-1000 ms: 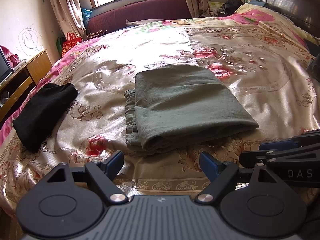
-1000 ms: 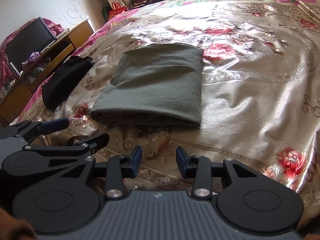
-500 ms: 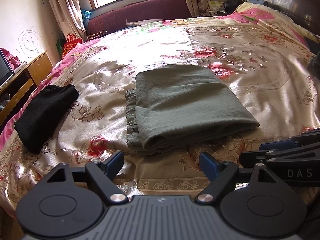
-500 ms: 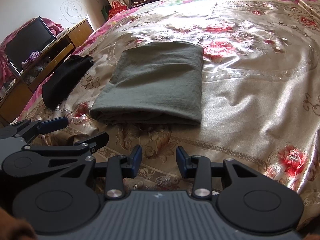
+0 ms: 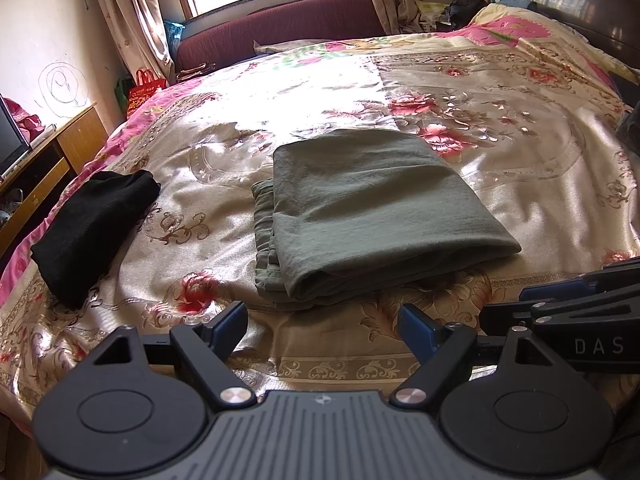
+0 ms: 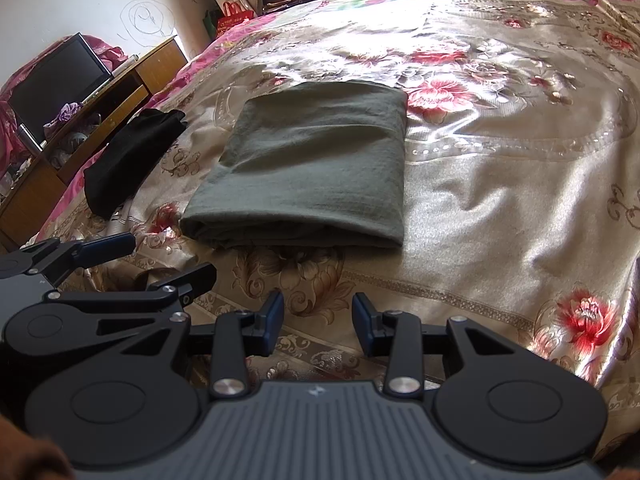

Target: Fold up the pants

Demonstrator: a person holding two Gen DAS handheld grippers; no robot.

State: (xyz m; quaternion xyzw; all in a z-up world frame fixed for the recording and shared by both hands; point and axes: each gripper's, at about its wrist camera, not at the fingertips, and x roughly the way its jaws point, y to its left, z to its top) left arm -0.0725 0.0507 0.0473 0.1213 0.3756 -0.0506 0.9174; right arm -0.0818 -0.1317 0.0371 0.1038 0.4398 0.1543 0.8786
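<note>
Right wrist view: folded pants [image 6: 312,164], far edge hidden.

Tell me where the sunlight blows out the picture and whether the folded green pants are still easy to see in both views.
Left wrist view: glare whitens the bedspread beyond the green pants, which stay evenly lit and sharp; the black garment shows almost no detail. Right wrist view: a glare band crosses the bedspread right of the pants; fisheye bends the edges.
</note>
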